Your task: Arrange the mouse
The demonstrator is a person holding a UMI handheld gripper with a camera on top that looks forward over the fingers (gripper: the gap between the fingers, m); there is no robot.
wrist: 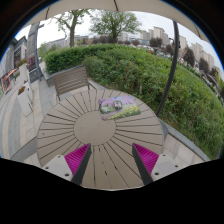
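- The gripper (pixel 110 160) hangs over the near part of a round slatted wooden table (pixel 70 130), its fingers spread wide apart with nothing between them
- Its magenta pads (pixel 76 157) touch nothing
- The mouse (pixel 109 103) lies on the table's far side, well beyond the fingers, beside a yellow-green object (pixel 127 111)
- A bench (pixel 70 80) stands beyond the table

My fingers (pixel 78 165) are black, each with a magenta pad (pixel 76 157) on its inner face. The round worktop (pixel 85 128) under them is pale wood in radiating slats. On it lie a grey mouse (pixel 107 103) and a yellow-green mat (pixel 127 112). The hedge (pixel 160 75) beyond is green.
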